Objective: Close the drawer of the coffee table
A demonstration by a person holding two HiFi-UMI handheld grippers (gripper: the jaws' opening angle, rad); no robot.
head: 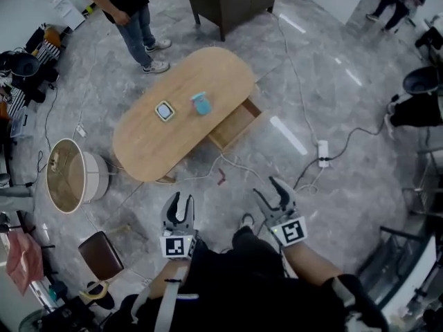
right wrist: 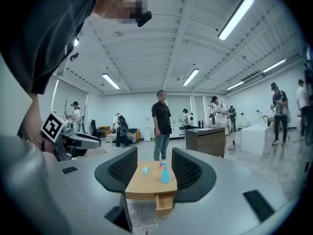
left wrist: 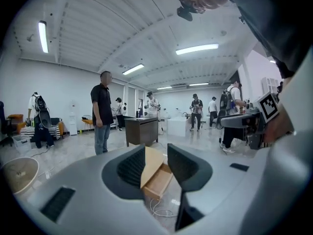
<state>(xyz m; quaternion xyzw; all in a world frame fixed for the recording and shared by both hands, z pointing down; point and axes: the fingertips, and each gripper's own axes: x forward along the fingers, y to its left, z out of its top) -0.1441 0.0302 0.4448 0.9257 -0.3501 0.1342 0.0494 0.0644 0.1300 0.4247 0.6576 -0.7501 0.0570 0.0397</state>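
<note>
Drawer of coffee table, mid-frame, probably rigid, light-sliding: push its front panel; left gripper and right gripper jaws apart, empty.

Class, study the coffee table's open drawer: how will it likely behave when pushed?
The drawer looks like a rigid wooden box, so it should slide rather than flex. It appears empty, so probably light. A hard shove might tip the upright spray bottle on the table.
</note>
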